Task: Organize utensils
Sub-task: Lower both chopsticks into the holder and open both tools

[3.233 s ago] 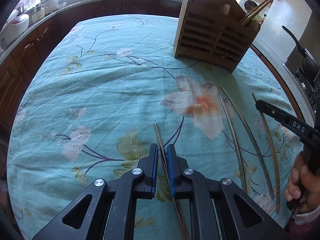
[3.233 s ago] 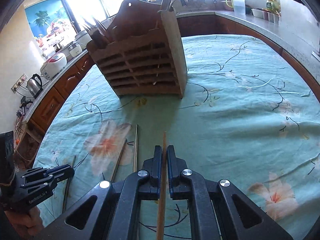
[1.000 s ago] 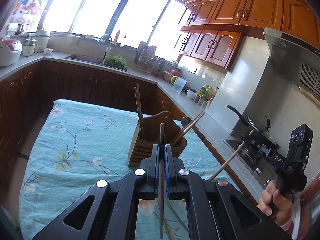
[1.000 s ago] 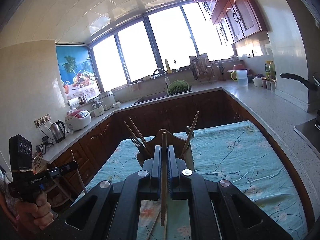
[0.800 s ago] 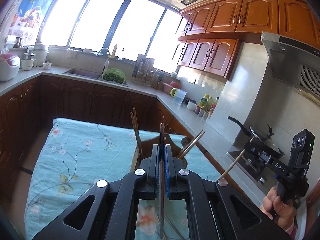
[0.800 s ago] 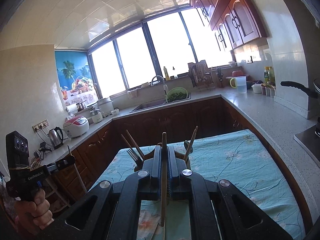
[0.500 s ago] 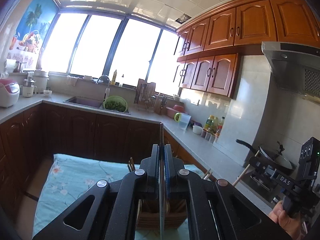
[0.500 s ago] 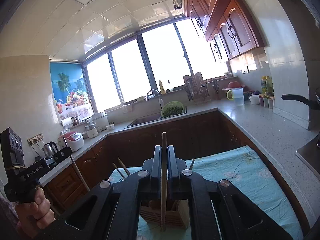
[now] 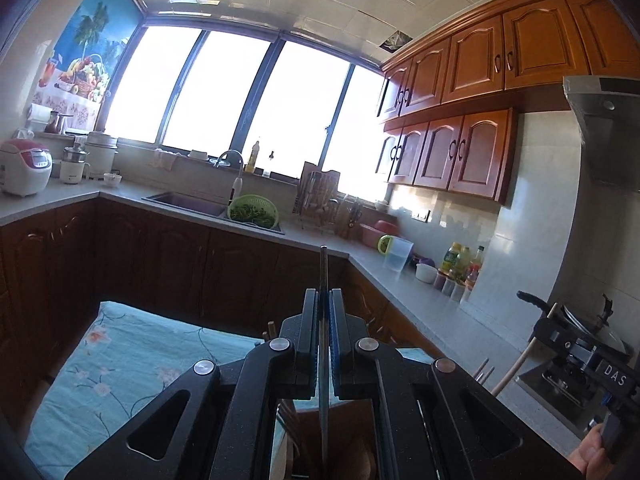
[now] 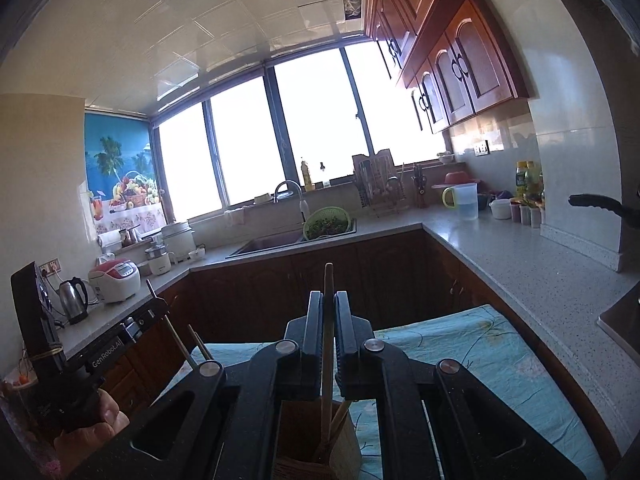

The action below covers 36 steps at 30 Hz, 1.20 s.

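Observation:
My left gripper is shut on a dark chopstick that stands upright between its pads. The chopstick's lower end reaches down toward the wooden utensil holder, which sits right under the jaws. My right gripper is shut on a pale wooden chopstick, also upright, and its lower end is inside the holder. Each gripper shows at the edge of the other's view: the right gripper with its pale stick, the left gripper with its dark one. Other chopsticks stick up from the holder.
The holder stands on a table with a teal floral cloth. Dark cabinets and grey counters ring the table. There is a sink with a green colander, a rice cooker, a kettle, and a pan at the right.
Both grippers have carried their chopsticks forward over the holder. The holder has slid from ahead of the jaws to beneath them, and the right stick's end has gone into it.

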### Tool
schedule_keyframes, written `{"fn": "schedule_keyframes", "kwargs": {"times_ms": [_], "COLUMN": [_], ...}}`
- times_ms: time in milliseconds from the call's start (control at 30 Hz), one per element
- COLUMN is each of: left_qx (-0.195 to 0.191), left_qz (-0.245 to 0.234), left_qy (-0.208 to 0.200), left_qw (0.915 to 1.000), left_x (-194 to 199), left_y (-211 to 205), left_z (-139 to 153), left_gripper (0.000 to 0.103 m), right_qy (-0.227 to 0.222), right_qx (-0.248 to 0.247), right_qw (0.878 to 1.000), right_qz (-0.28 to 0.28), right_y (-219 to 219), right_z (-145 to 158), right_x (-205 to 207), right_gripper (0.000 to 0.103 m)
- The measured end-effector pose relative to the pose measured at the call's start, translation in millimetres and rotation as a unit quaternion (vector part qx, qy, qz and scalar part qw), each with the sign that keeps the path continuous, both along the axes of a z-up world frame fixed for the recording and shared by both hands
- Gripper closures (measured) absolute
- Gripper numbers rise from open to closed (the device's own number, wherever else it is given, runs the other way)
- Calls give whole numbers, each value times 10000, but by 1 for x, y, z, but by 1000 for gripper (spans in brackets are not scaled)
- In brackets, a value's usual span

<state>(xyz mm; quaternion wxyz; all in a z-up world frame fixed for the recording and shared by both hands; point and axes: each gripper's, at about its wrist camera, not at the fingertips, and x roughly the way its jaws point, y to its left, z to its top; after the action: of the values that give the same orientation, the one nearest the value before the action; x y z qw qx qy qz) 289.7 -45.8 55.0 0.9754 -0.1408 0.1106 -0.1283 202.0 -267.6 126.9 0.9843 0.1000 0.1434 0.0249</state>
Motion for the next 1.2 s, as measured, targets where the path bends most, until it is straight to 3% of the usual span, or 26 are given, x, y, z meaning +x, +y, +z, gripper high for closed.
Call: {"fn": "schedule_keyframes", "kwargs": {"times_ms": [233, 333, 633, 900, 1033, 1100, 1167, 1200], "left_qx": [-15, 12, -70, -96, -132, -181, -215, -216], "left_qz": [-66, -109, -134, -121, -81, -76, -9, 23], "left_qy": [397, 536, 688, 741, 862, 869, 837, 817], "left_qw": [9992, 9985, 9975, 9971, 9962, 9960, 9963, 9964], "left_x": [2, 8, 19, 8, 5, 2, -4, -8], "left_y": [-4, -2, 14, 28, 31, 34, 37, 38], "left_z": [-34, -34, -16, -24, -23, -22, -19, -19], "left_gripper": [100, 100, 100, 99, 98, 86, 75, 71], "right_qy": [428, 616, 659, 681, 656, 628, 567, 545], "right_qx": [163, 262, 231, 284, 488, 564, 618, 650], "right_qw": [9989, 9977, 9975, 9973, 9966, 9964, 9965, 9964], "right_qz": [68, 81, 39, 41, 56, 31, 2, -5], "right_y": [-1, -4, -5, -6, -12, -16, -18, -20], "right_z": [-36, -45, -41, -41, -43, -42, -40, -39], "right_x": [8, 12, 12, 12, 9, 6, 0, -2], "right_gripper": [98, 97, 97, 97, 90, 83, 64, 61]}}
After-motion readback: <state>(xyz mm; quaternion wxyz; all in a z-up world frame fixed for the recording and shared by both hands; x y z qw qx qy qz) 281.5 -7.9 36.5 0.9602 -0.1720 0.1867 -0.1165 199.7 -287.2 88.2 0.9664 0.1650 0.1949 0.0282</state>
